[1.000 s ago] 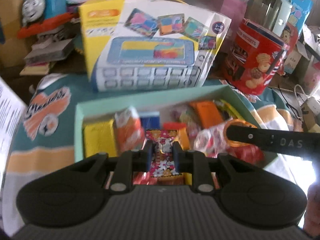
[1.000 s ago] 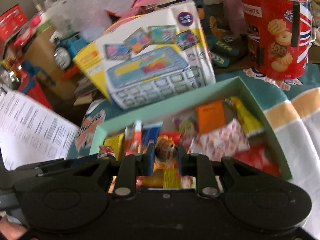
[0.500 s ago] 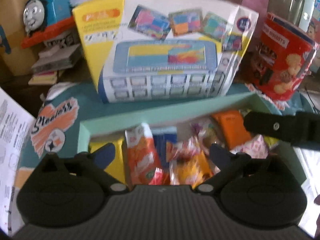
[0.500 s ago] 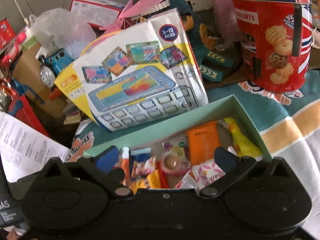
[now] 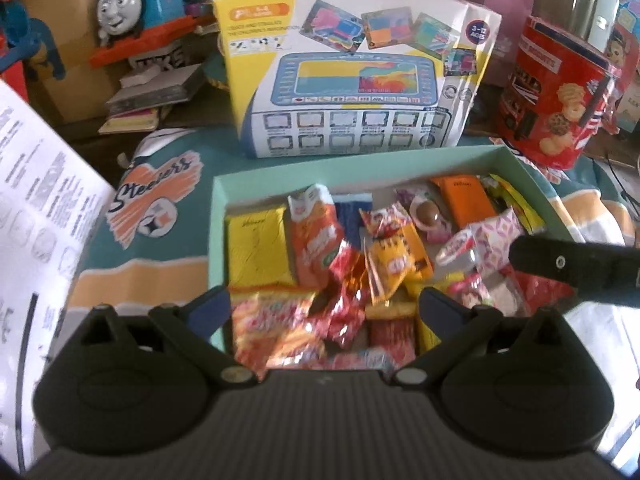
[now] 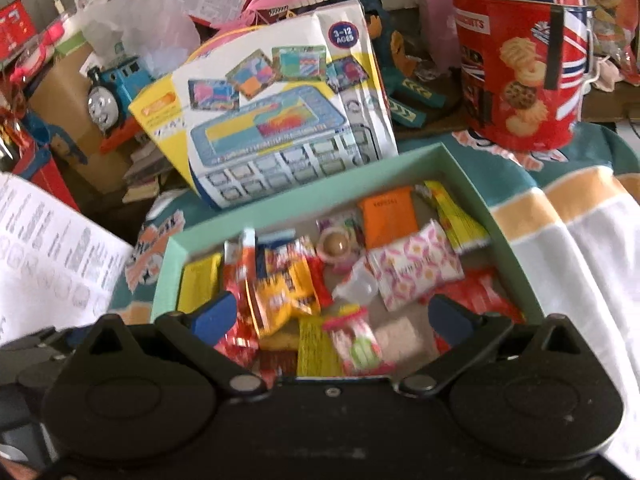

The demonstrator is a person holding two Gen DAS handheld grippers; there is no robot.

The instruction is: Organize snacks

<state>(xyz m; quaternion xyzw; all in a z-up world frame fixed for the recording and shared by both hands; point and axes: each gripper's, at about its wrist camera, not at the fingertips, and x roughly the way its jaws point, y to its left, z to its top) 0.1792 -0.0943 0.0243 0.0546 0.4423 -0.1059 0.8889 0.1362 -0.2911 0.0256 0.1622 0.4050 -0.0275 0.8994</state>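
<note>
mint green box (image 5: pixel 218 216) packed with wrapped snacks (image 5: pixel 384 256), left gripper (image 5: pixel 326 308) spread wide, empty, right gripper (image 6: pixel 332 316) likewise, biscuit tin (image 6: pixel 520 68) behind

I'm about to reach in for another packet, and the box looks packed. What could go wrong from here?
The snacks lie heaped and overlapping in the mint-green box, so the open right gripper may pinch two wrappers at once, such as the yellow packet and a red one beside it. The left gripper hangs open over the same pile, so the two could collide.
</note>
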